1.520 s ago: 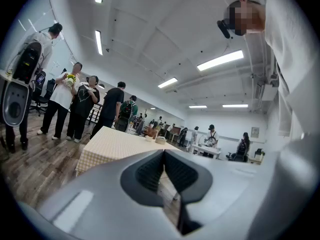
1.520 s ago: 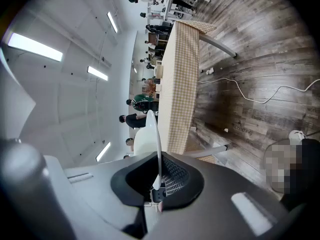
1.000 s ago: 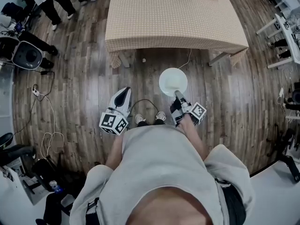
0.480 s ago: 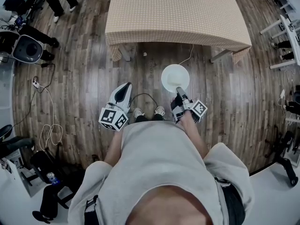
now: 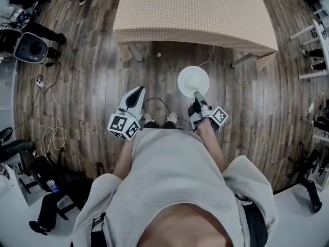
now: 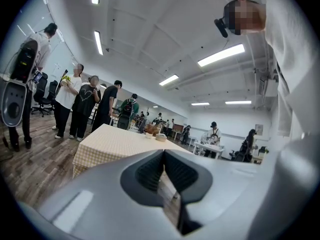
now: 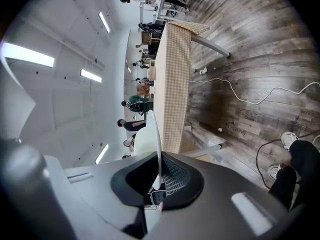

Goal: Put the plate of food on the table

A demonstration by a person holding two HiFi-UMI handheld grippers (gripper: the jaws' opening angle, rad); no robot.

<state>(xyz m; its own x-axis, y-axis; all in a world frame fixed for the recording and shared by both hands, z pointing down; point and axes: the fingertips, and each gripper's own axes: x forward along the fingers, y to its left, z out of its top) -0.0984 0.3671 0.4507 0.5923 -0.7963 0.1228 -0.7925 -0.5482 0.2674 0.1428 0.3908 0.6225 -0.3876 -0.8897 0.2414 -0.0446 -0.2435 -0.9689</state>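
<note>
Wood-plank floor is seen across most of the head view. The counter, covered w/ a checked cloth, is placed at top centre; its near edge is seen ahead of the person. The person's grey sweatshirt is seen filling the lower part of the frame, both forearms extended fwd.

The plate, white and round, is held above the floor just short of the counter's near edge, apart from the cloth. It is seen roughly level in the head view; its surface is read as plain white, contents not resolved. In the right gripper view the plate is seen edge-on.

R gripper: jaws are closed on the plate's near rim, the rim being clamped btw the pads in the right gripper view. L gripper: held beside the R one, well apart from the plate; the jaws are seen w/ tips together and nothing btw them.

Marker cubes are noted at the rear of each gripper (L, R). Shoes are seen btw the grippers. A thin white cable is laid on the floor under the counter edge.
</note>
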